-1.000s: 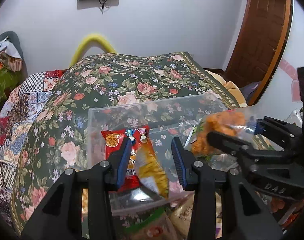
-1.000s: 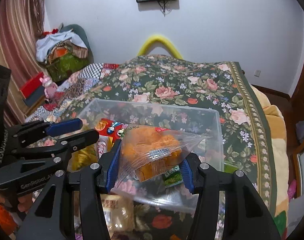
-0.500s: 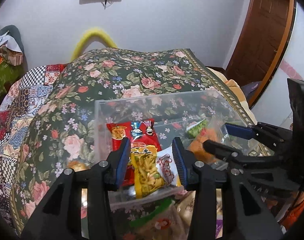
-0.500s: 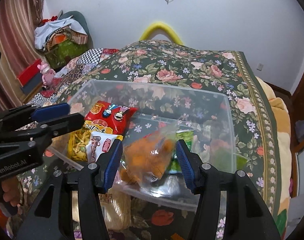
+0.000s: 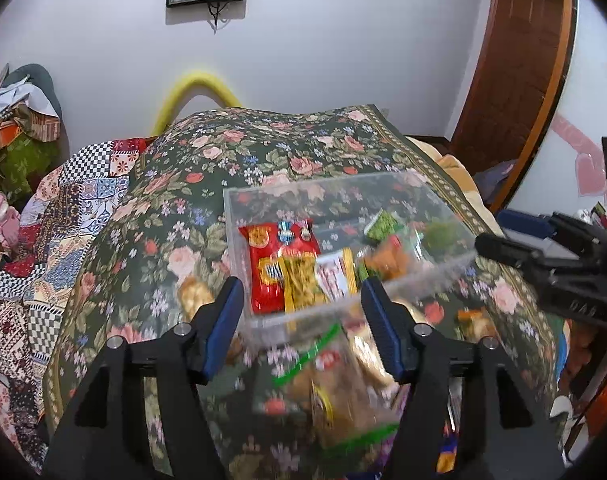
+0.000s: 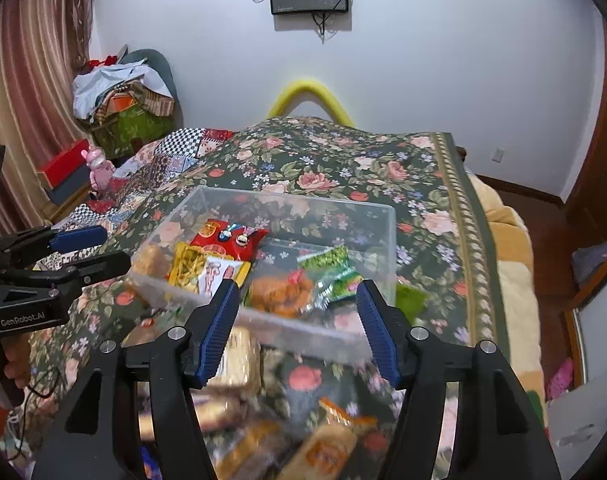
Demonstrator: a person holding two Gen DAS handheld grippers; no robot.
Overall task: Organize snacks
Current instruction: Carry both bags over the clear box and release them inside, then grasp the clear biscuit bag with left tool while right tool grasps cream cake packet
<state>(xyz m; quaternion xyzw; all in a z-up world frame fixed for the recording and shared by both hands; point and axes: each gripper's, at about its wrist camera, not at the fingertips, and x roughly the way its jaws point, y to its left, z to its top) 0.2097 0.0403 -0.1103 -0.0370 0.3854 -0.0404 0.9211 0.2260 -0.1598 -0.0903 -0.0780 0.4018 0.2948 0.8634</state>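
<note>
Bin [image 6: 387, 216]: red packet [image 6: 227, 240], orange snack bag [image 6: 281, 294] | left claw [image 5: 301, 326], right claw [image 6: 297, 330]: apart, just opened, empty

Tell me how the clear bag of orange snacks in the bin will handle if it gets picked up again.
The clear bag of orange snacks looks like thin, crinkled film, so it would likely flop and sag. Its glossy surface may slip. The lumpy pieces inside seem brittle and could crush under a hard squeeze.

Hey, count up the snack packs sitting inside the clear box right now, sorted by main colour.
Inside the clear box:
Red pack: 1
Yellow pack: 1
White and yellow pack: 1
Clear bag of orange snacks: 1
Green pack: 1
Total: 5
The loose packs lying in front of the box are too blurred to count.
</note>
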